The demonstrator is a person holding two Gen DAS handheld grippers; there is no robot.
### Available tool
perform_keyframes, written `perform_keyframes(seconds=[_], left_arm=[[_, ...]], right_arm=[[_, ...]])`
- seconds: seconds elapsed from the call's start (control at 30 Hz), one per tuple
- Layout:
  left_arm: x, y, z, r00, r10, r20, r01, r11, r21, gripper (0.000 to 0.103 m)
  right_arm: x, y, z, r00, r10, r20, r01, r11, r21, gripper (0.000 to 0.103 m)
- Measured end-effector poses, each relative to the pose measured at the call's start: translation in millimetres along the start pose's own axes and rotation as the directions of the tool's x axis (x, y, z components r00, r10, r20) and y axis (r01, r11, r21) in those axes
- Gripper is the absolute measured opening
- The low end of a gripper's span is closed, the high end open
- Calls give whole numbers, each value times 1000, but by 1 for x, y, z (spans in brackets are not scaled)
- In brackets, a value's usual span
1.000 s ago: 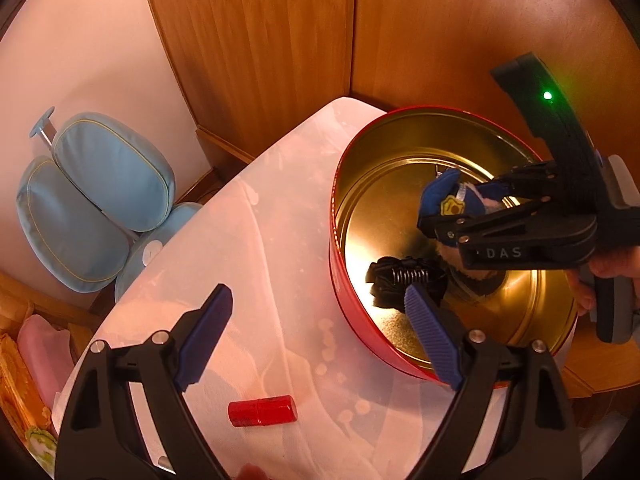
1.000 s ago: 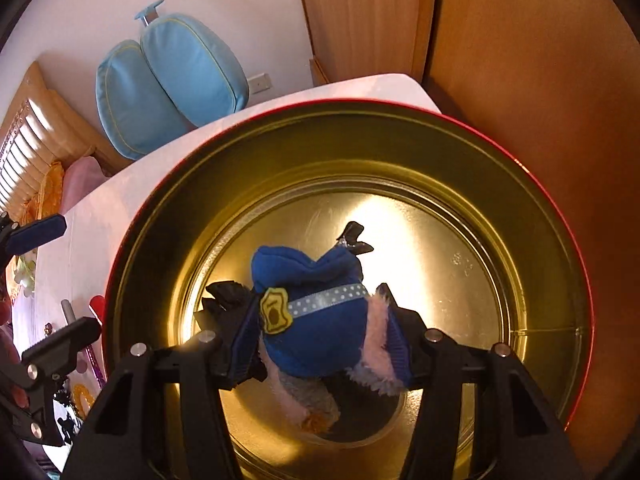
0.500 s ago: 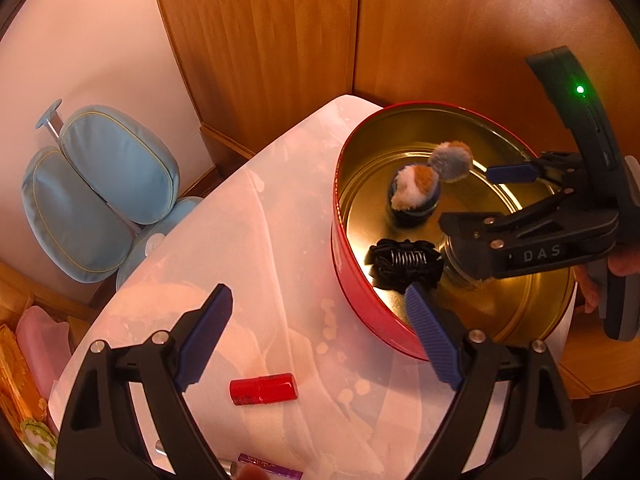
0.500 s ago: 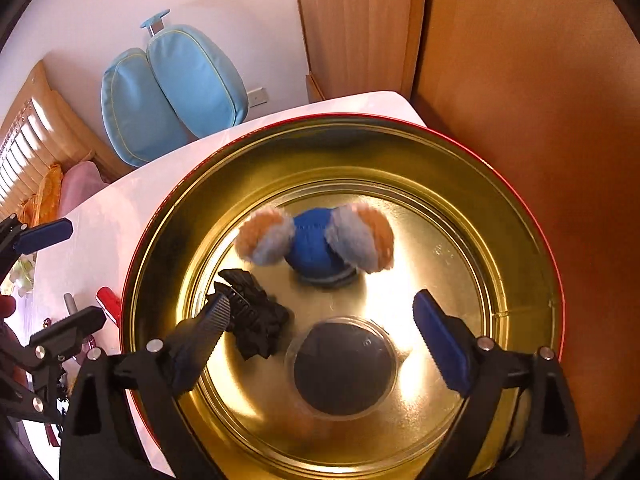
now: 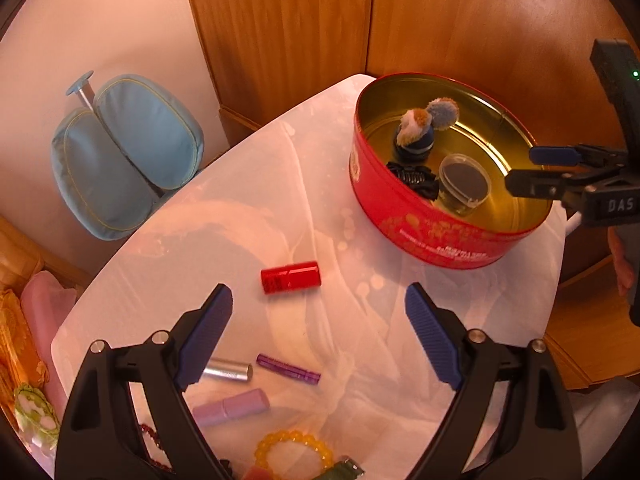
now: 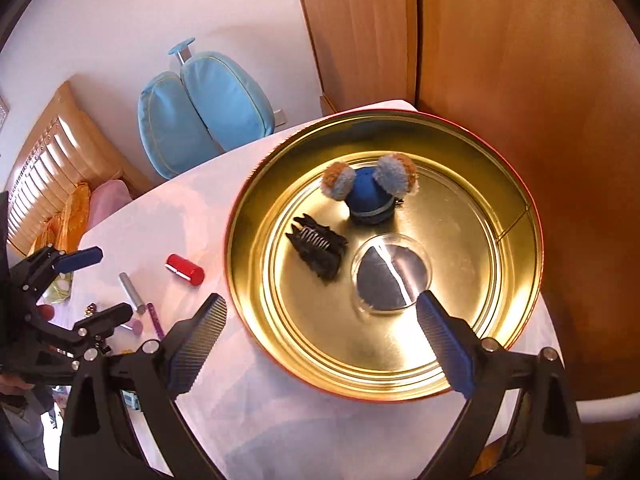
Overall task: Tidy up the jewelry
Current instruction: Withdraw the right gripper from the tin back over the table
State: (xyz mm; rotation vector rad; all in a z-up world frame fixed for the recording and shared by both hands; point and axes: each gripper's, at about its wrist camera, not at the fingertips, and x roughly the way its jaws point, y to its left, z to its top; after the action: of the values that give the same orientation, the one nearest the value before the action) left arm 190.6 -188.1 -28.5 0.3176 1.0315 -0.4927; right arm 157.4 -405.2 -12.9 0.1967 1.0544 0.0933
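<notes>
Above the red tin (image 6: pixel 516 184), both claws, left (image 5: pixel 318 314) and right (image 6: pixel 322 326), gape released, the right's jaws having just been opening.

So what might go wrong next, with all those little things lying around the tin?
The red tube and silver tube lie on their sides on the table; a nudge from the open left gripper might roll them off. The tin sits near the table's edge, so the right gripper could shove it.

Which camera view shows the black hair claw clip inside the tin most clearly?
The right wrist view: it looks down into the red tin, so the whole black hair claw clip shows, teeth included. In the left wrist view the tin's near wall hides part of the clip and it looks smaller.
</notes>
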Motion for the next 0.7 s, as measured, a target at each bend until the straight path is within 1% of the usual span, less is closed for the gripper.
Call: perform_keyframes(seconds=[0.1, 0.2, 0.27, 0.33, 0.43, 0.57, 0.63, 0.7], left_arm=[[-15, 10, -27, 1000, 18, -2, -18, 1000, -22, 86], [-31, 22, -55, 999, 48, 13, -47, 998, -52, 86], [-40, 34, -74, 997, 71, 18, -69, 994, -83, 86], [-46, 48, -95, 995, 101, 11, -99, 988, -122, 86], [-54, 71, -125, 991, 133, -22, -135, 972, -191, 86], [-61, 94, -159, 989, 140, -57, -151, 946, -286, 86], [-64, 97, -172, 987, 152, -55, -161, 943, -290, 86], [-66, 96, -180, 980, 187, -62, -197, 943, -268, 86]], right_arm=[[-13, 27, -12, 998, 63, 19, -62, 997, -44, 97], [-20, 62, -24, 993, 112, 45, -105, 983, -149, 97], [-18, 87, -31, 989, 140, 44, -127, 969, -213, 97], [-11, 109, -36, 986, 167, 13, -158, 951, -266, 97], [-5, 143, -46, 980, 198, -7, -188, 918, -348, 97], [15, 183, -61, 975, 207, -84, -223, 871, -438, 97], [27, 196, -68, 972, 203, -119, -235, 858, -456, 97], [39, 208, -75, 965, 205, -162, -258, 851, -459, 97]])
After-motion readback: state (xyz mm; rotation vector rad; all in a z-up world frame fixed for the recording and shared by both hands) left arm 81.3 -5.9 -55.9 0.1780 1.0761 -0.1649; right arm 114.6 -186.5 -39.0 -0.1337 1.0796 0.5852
